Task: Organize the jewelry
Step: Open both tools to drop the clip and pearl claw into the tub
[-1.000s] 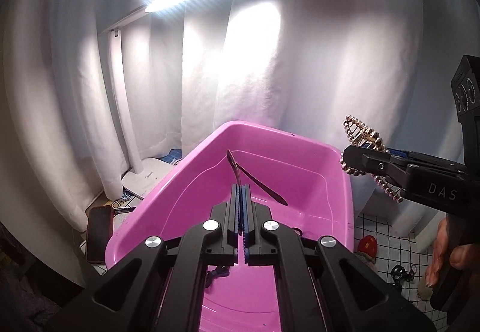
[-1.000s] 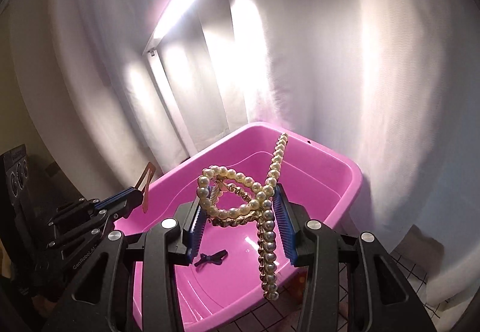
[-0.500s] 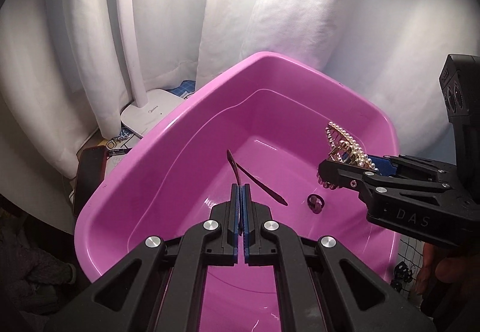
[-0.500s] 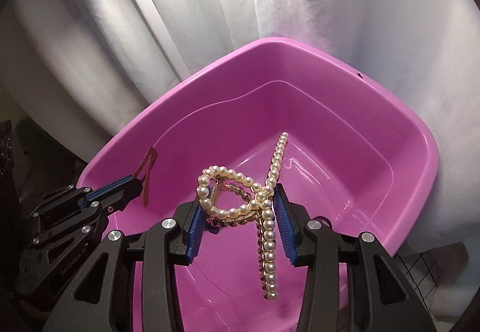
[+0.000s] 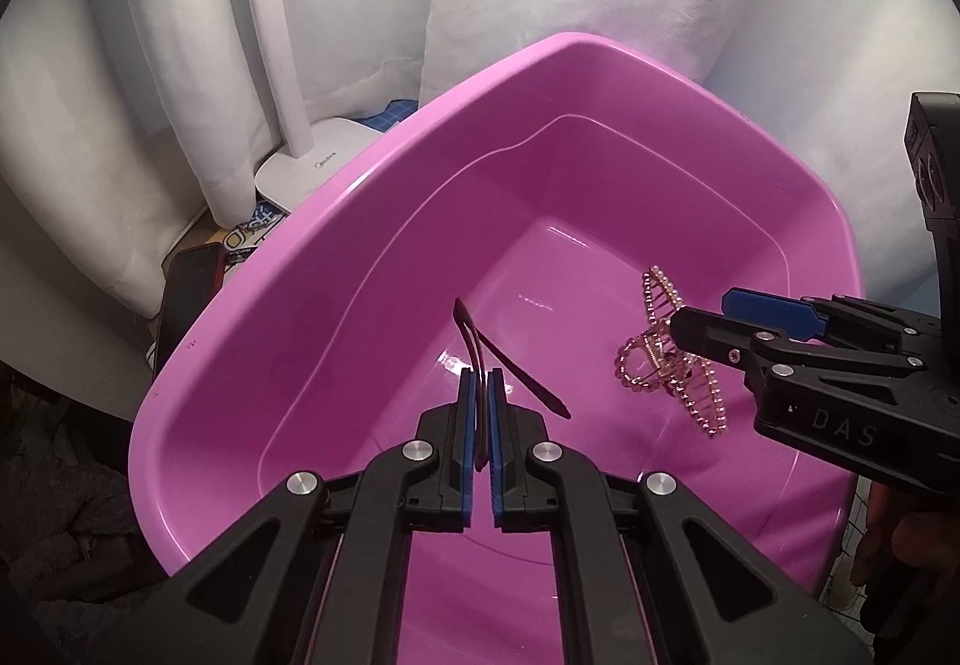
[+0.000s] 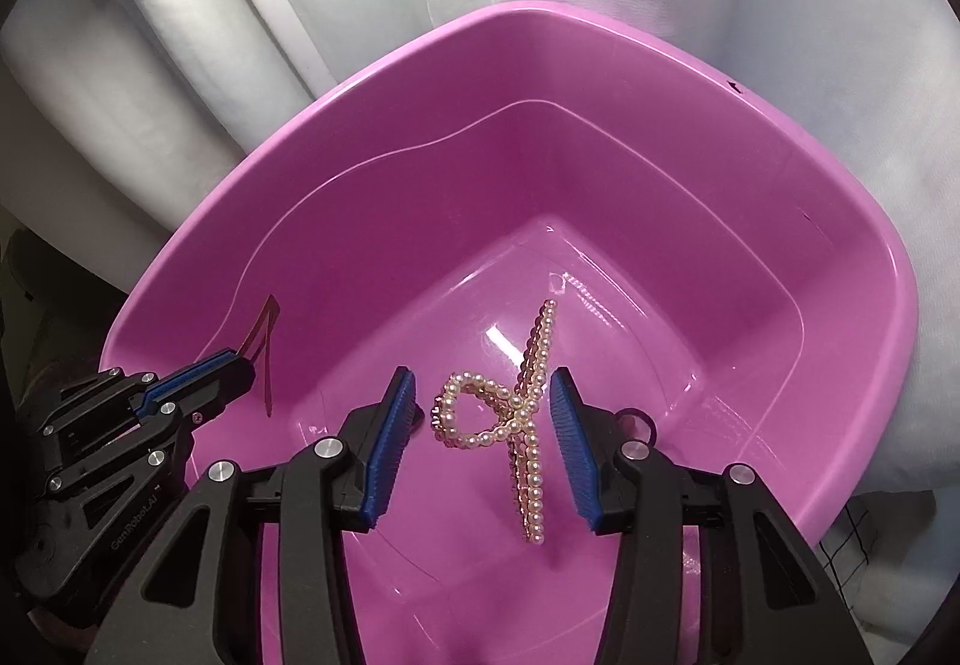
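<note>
bright light falls from above onto the white curtain (image 5: 660, 5); small glare glints on the pink tub (image 6: 780, 221) floor; fisheye bends dark corners; focus sharp.

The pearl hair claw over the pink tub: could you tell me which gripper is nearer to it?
Right. The right gripper straddles the pearl hair claw, jaws opening; the left gripper is off to its side.

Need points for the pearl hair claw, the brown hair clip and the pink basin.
pearl hair claw (image 6: 480, 416), right wrist view, on its pearl loop
brown hair clip (image 5: 528, 383), left wrist view, on its lower prong
pink basin (image 6: 600, 14), right wrist view, on its far rim
</note>
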Motion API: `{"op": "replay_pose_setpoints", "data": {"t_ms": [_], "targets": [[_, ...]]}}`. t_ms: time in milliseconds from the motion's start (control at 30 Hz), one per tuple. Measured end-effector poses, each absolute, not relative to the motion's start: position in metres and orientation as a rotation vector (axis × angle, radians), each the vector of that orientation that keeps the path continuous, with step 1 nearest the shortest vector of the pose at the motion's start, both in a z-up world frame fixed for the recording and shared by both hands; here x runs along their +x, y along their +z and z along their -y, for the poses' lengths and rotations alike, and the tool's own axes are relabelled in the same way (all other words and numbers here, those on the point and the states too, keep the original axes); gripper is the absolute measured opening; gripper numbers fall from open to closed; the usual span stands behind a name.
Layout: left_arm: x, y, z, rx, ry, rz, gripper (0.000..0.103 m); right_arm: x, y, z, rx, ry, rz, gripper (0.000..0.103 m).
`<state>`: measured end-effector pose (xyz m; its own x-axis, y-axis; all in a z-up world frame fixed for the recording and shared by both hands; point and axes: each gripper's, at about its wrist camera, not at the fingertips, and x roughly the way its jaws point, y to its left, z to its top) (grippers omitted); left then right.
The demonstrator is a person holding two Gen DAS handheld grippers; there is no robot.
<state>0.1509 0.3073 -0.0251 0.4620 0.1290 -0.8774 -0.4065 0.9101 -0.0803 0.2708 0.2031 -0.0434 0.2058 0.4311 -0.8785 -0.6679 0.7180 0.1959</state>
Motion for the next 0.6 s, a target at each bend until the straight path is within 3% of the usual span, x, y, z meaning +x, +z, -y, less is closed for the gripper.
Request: {"op": "replay_pose_setpoints", "data": {"t_ms": [33, 67, 100, 600], "targets": [[0.151, -0.025, -0.307, -0.292, 0.341, -1.046, 0.034, 0.271, -0.042, -0.203, -0.251, 0.774, -1.121, 0.052], [0.149, -0.024, -0.308, -0.289, 0.352, -1.043, 0.066, 0.27, -0.04, -0.204, -0.257, 0.769, -1.113, 0.052], [0.147, -0.022, -0.309, -0.287, 0.366, -1.027, 0.076, 0.271, -0.04, -0.204, -0.261, 0.767, -1.109, 0.052], [0.135, -0.012, -0.312, -0.253, 0.4, -1.006, 0.078, 0.262, -0.035, -0.196, -0.254, 0.753, -1.096, 0.052]]}}
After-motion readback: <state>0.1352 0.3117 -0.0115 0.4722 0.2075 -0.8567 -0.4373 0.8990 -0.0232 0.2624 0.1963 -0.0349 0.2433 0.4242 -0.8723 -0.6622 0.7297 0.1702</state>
